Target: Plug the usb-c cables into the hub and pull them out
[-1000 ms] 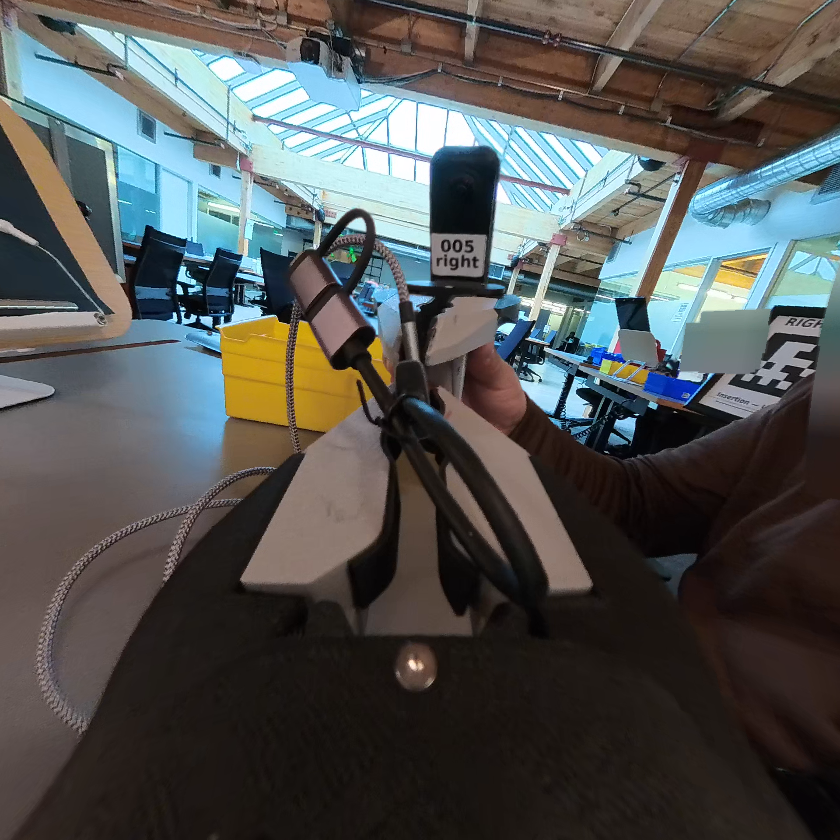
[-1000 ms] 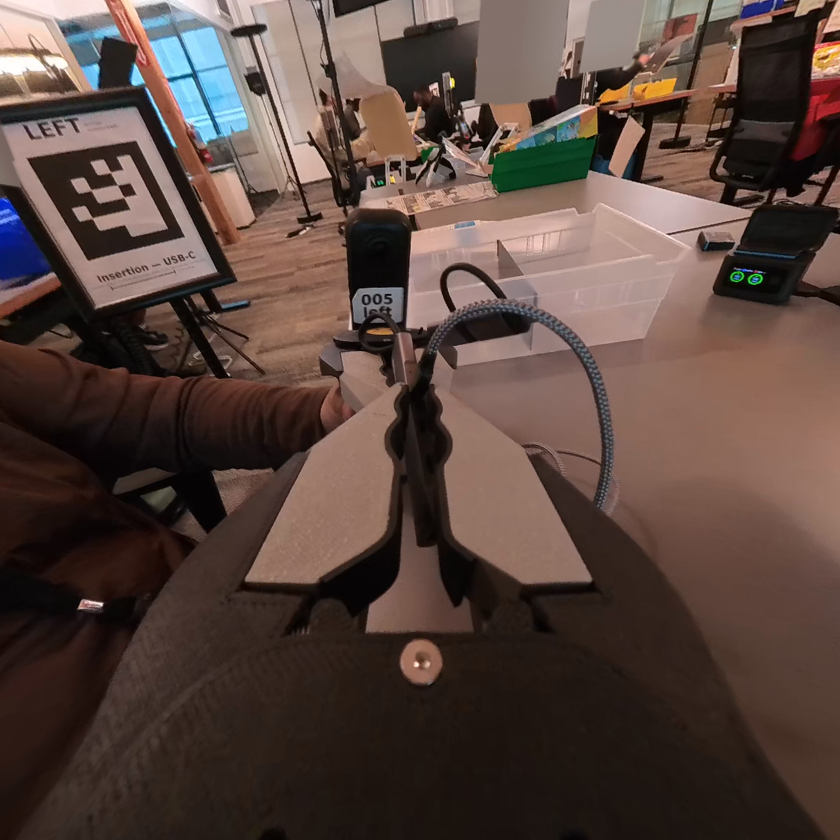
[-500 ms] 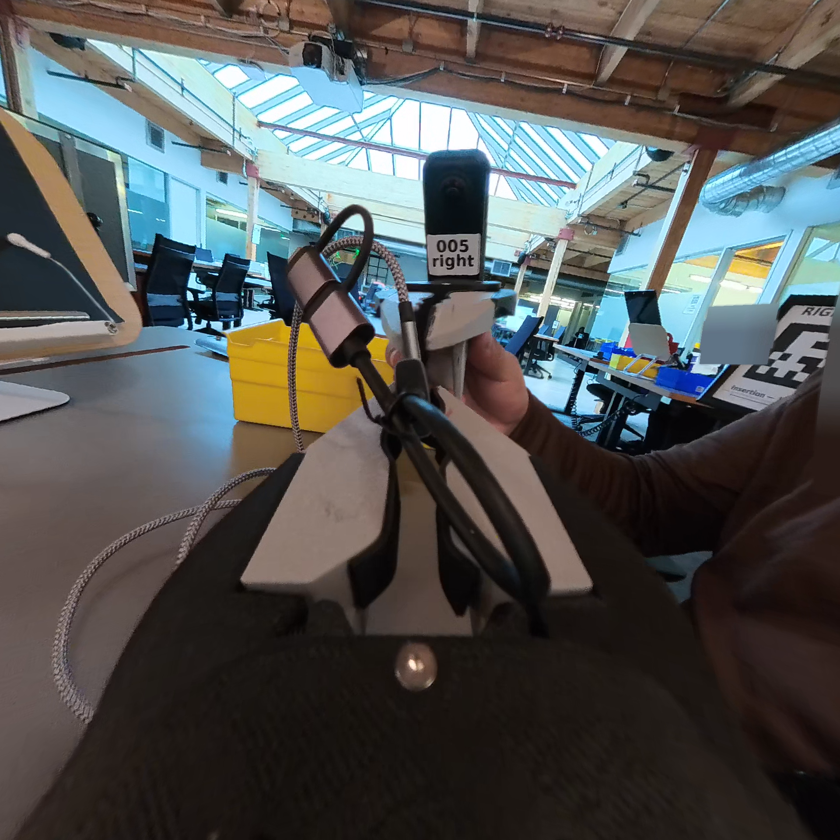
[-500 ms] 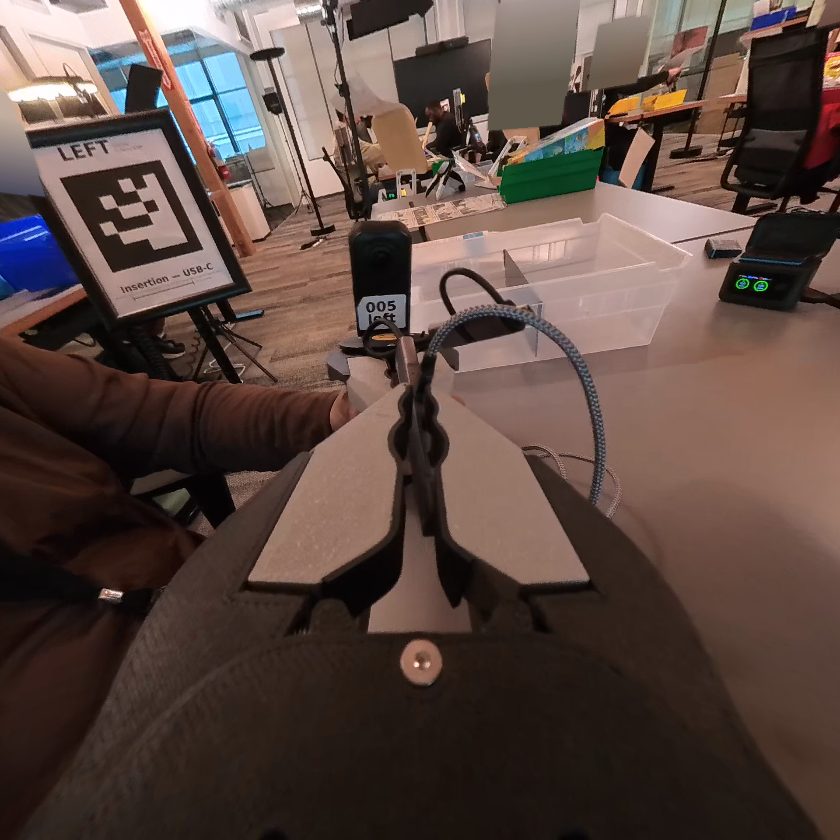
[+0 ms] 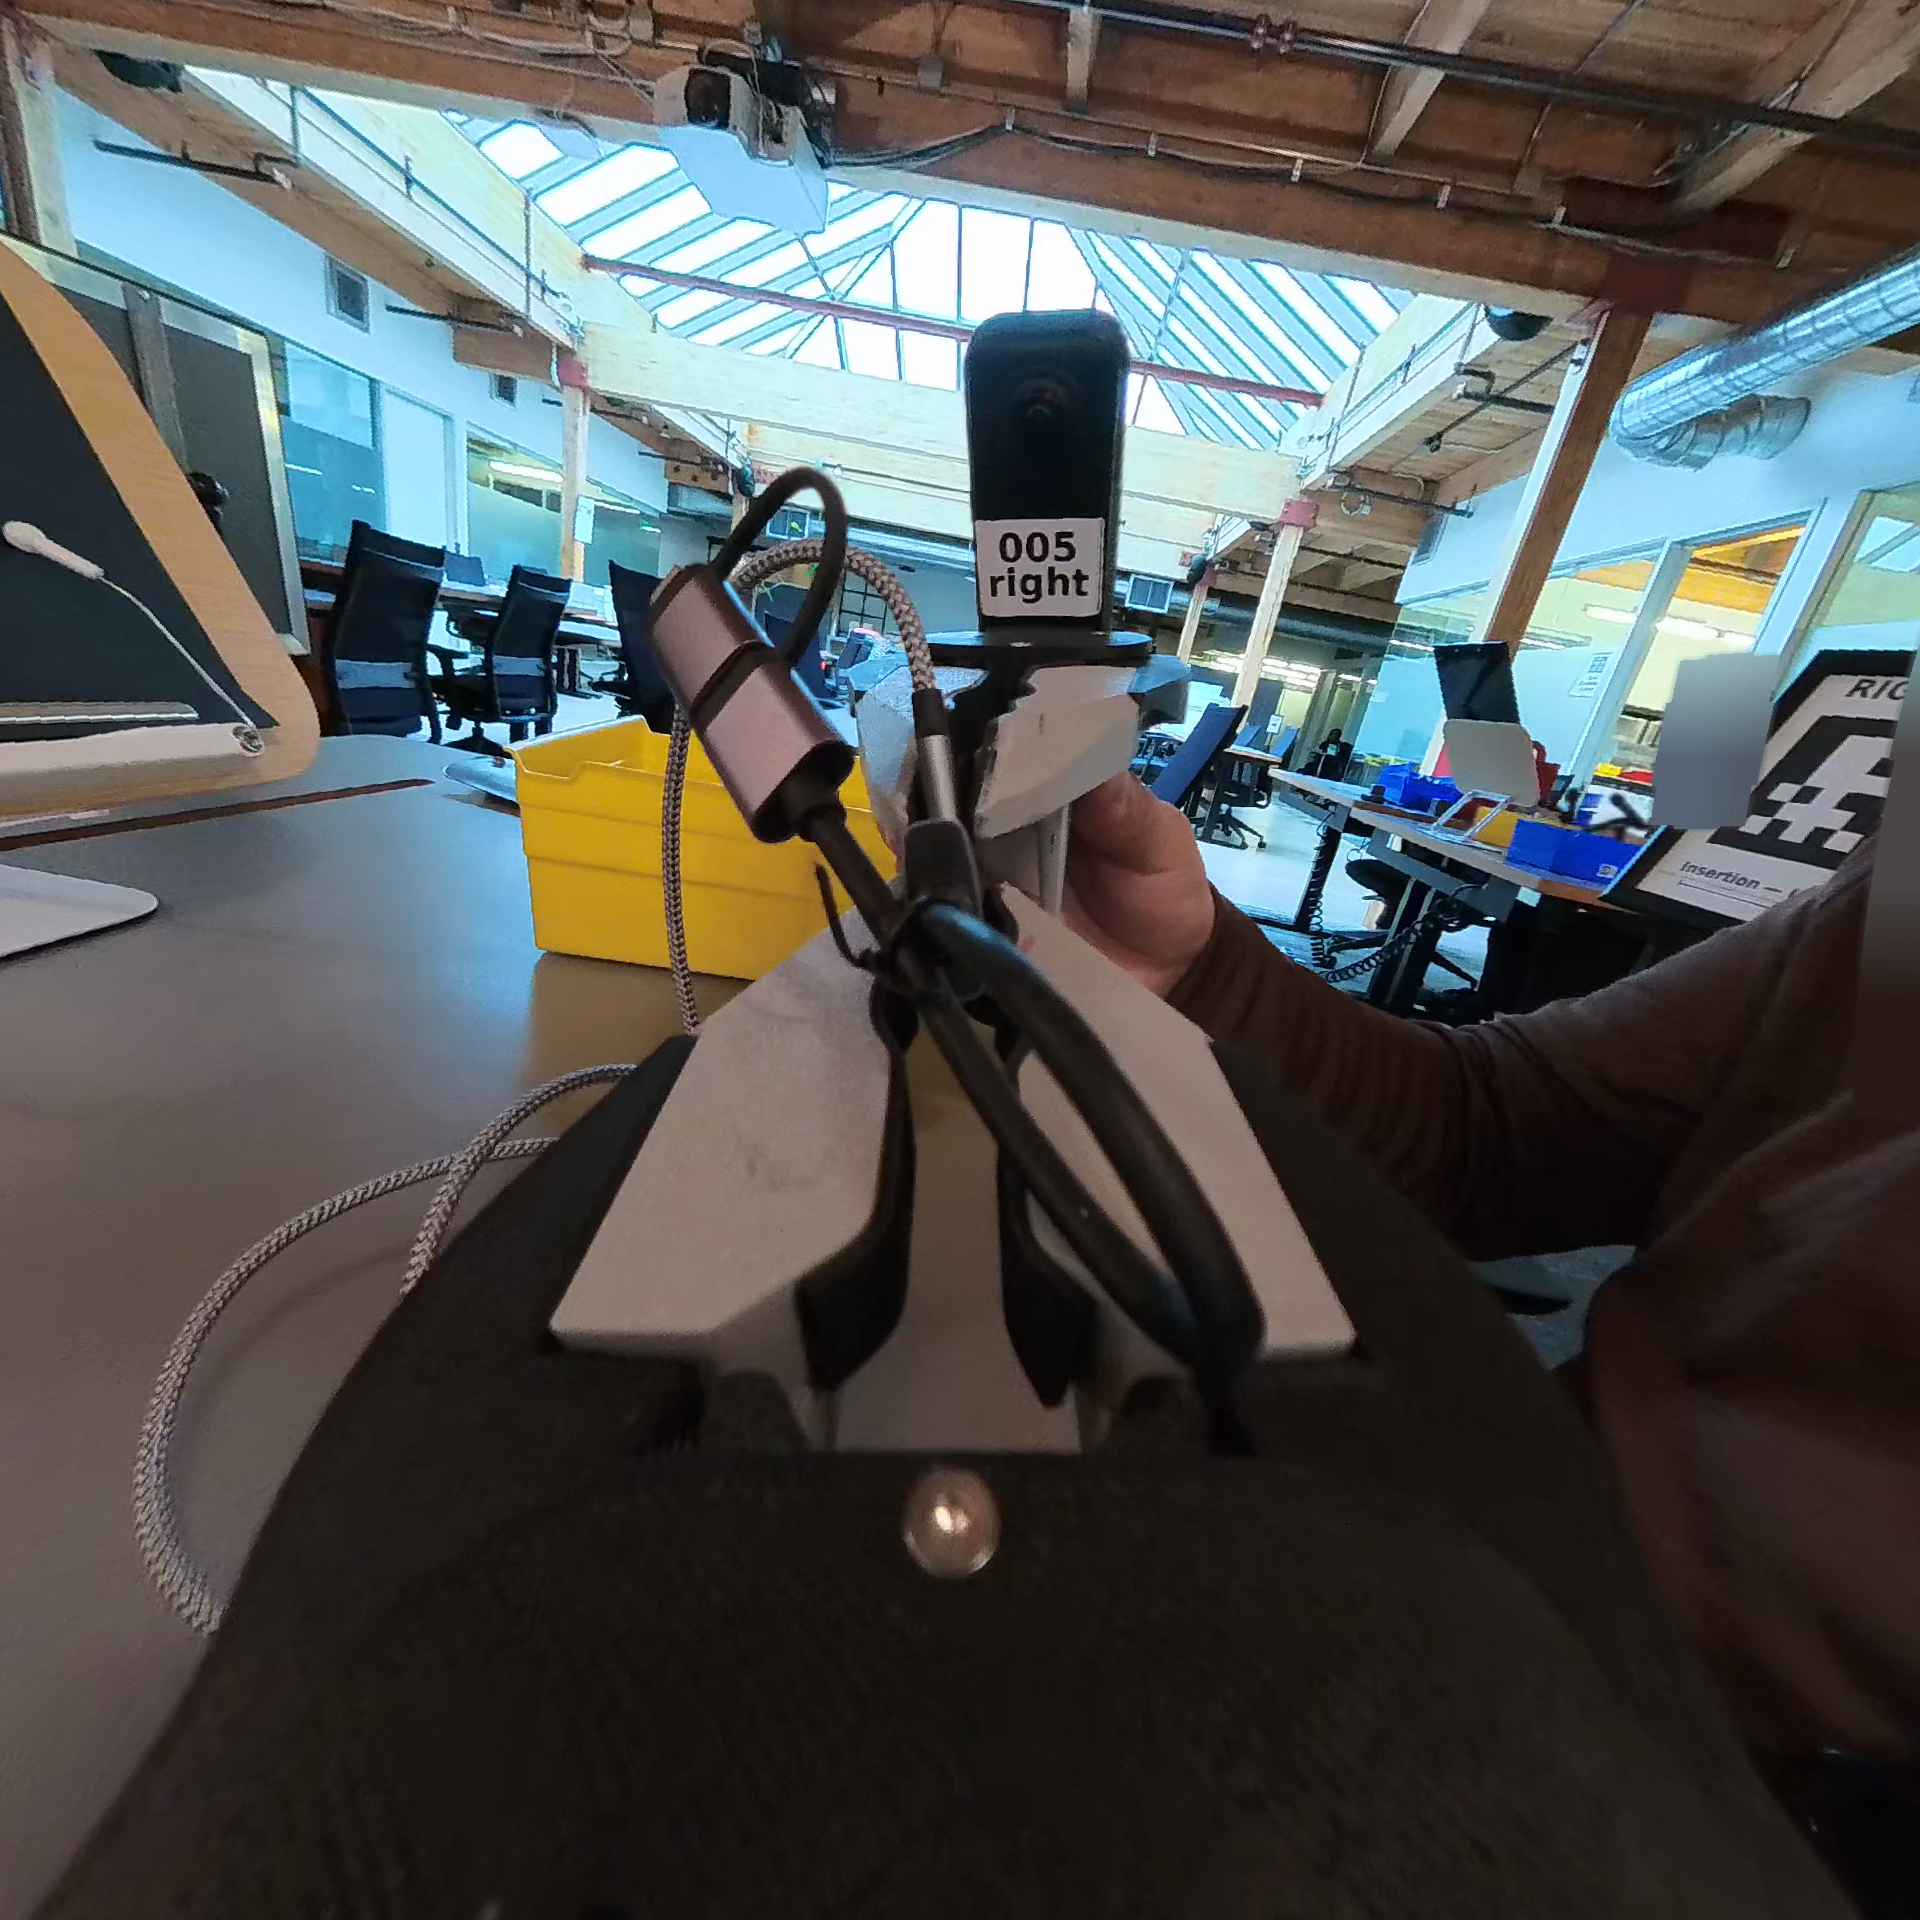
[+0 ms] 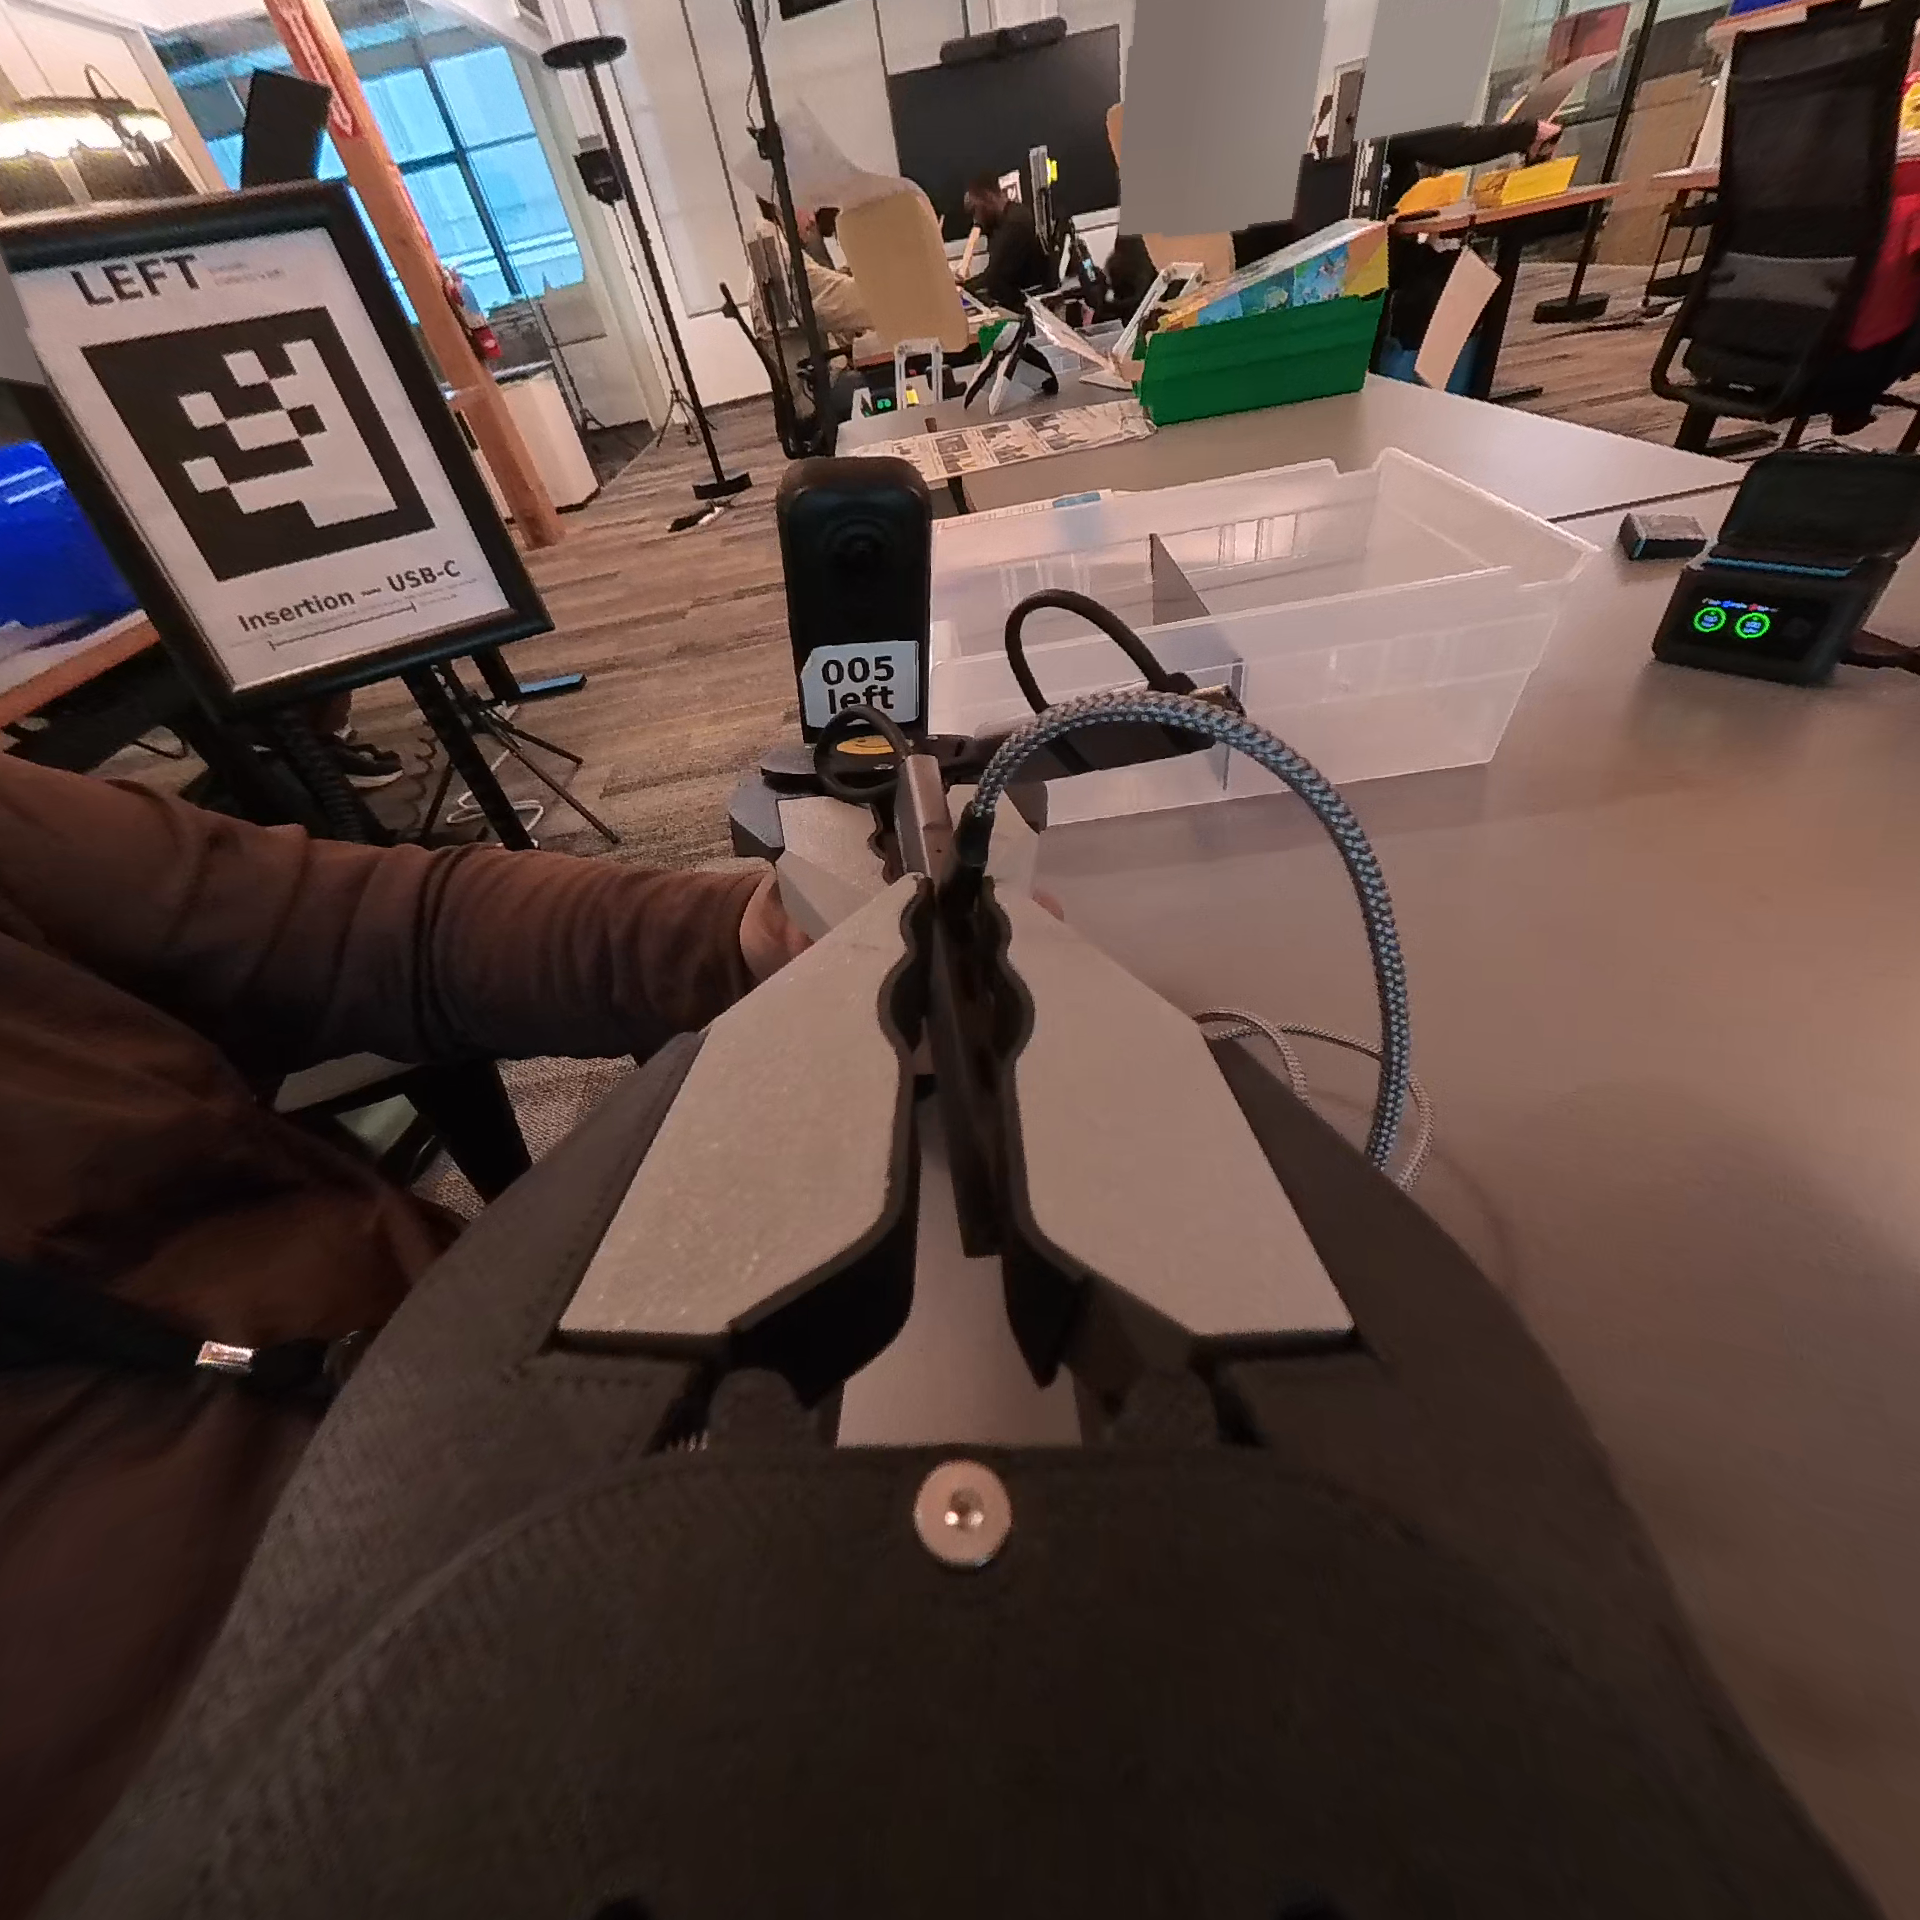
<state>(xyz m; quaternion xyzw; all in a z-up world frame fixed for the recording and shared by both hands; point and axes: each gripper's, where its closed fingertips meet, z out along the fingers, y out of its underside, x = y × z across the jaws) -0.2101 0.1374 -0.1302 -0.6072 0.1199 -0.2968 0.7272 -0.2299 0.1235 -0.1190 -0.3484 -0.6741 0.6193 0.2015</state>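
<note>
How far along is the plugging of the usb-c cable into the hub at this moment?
Done: hub and silver plug are both held above the table.
In hand: the left gripper is shut on the hub's black lead and the right gripper on the braided cable's plug, tip to tip. Whether the plug is seated is hidden.
Left: pulling it out.

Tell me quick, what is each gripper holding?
Left gripper: shut on the hub's black cable.
Right gripper: shut on the braided cable's plug.
</note>
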